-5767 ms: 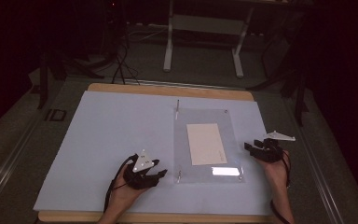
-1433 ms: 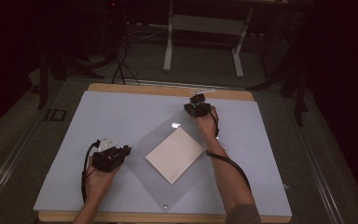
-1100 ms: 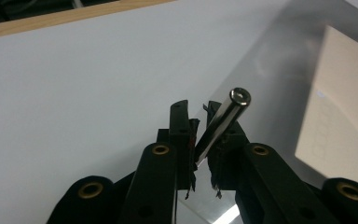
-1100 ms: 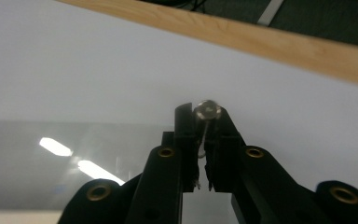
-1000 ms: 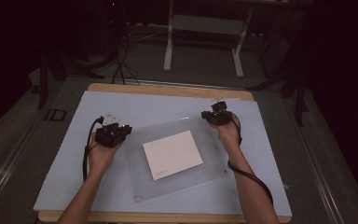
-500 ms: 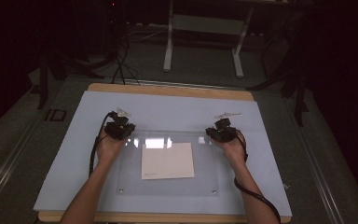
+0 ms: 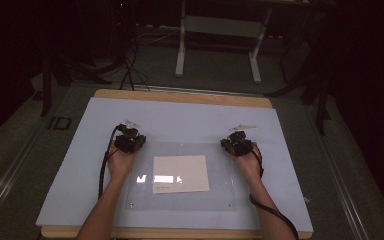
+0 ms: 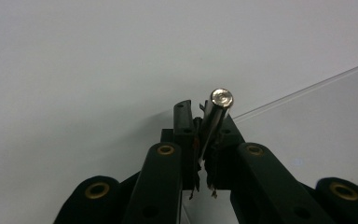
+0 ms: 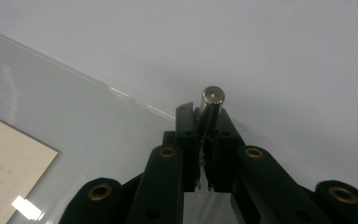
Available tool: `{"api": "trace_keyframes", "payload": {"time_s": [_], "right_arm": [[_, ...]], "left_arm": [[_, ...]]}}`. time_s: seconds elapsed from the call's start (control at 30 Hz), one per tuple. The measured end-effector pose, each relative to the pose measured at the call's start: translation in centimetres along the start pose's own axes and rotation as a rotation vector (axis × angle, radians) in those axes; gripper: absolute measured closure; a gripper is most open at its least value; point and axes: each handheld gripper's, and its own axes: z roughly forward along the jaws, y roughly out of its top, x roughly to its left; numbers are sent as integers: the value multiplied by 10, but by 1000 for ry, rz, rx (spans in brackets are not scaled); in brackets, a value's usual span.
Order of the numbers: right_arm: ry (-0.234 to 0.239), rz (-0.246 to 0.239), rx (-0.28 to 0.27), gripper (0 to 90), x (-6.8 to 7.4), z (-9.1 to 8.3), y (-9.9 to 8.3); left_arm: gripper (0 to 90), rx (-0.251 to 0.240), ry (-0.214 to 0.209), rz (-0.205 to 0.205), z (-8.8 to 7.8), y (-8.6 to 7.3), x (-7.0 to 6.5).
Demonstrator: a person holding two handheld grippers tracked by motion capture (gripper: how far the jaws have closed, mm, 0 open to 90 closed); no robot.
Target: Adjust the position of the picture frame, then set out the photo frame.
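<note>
A clear acrylic sheet [image 7: 220,167] lies square on the pale blue mat, with a cream paper [image 7: 180,173] at its middle. My left gripper [image 7: 128,142] is at the sheet's far left corner. In the left gripper view it [image 8: 204,112] is shut on a small metal peg [image 8: 220,99] beside the sheet's edge [image 8: 307,86]. My right gripper [image 7: 236,145] is at the far right corner. In the right gripper view it [image 9: 204,114] is shut on a like metal peg [image 9: 213,95]. The paper [image 9: 9,163] shows under the sheet at lower left of that view.
The mat [image 7: 80,165] covers a wooden table [image 7: 180,96] whose edge shows at the far and near sides. Small fasteners [image 7: 131,204] mark the sheet's near corners. Behind the table, a stand's white legs [image 7: 181,50] and cables stand on a dark floor.
The sheet has swung from a diamond-like tilt to lie square with the table. Both hands went with its corners and came down a little toward the near side.
</note>
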Motion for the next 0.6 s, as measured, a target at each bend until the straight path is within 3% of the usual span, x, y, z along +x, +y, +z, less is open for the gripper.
{"api": "trace_keyframes", "payload": {"time_s": [0.37,0.6], "right_arm": [[-15,21,-21,848,2,0,-3],[-36,14,-40,850,4,0,-6]], "left_arm": [[841,0,-20,27,1,1,3],[836,-19,-23,7,4,1,4]]}}
